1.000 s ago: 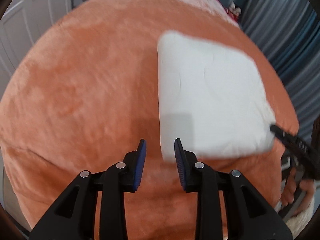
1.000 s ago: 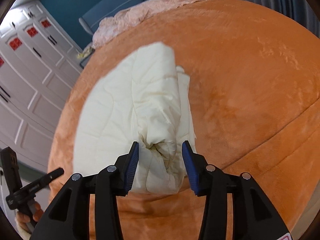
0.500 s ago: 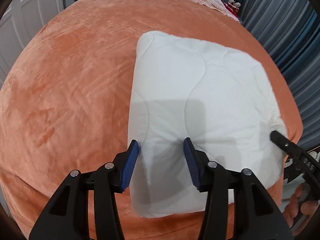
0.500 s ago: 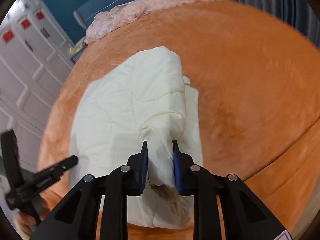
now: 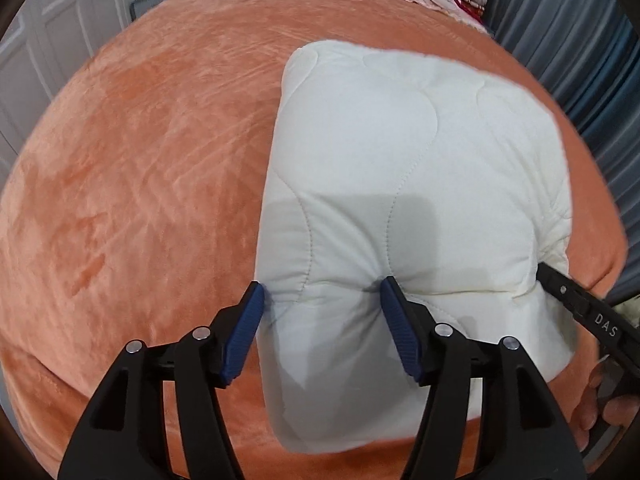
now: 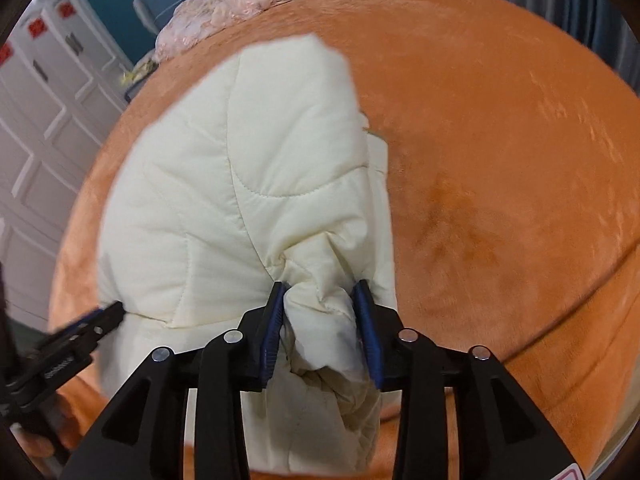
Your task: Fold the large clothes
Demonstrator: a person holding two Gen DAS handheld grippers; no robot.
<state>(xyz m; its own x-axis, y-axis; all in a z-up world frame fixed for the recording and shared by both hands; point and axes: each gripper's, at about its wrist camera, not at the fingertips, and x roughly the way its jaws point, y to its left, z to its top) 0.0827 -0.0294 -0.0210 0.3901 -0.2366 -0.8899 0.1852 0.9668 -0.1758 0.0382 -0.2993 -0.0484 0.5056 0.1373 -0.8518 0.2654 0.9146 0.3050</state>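
Gripping both near corners of the folded cream quilted jacket [image 5: 408, 184] is the step in hand, and doing it well means taking every layer of the bundle at once. The jacket lies on the orange plush bedspread [image 5: 140, 168], near its front edge, already folded into a thick, roughly square pad.

The left gripper [image 5: 322, 300] has its jaws set wide around the near left corner of the pad; the blue pads [image 5: 244, 332] dent the padding on either side, but I cannot tell whether they have finished closing. The right gripper [image 6: 320, 300] has its jaws pinched on a puckered bunch of fabric at the near right corner, and the quilting creases hard between them.

Judging from this, the left should close until the padding is firmly squeezed, or the slippery shell may slide out. Both hands should then move together and level, so that the folded layers do not splay open. The puffy fill will likely spring back, so pressing the pad flat afterwards would help.

The left wrist view shows the smooth top face of the pad and its curved stitching, with the right gripper's tip at the far right edge. The right wrist view alone shows the loose layered edges hanging below the right grip, plus the white panelled wardrobe doors [image 6: 36, 128] and pink lace fabric [image 6: 256, 4] behind the bed.
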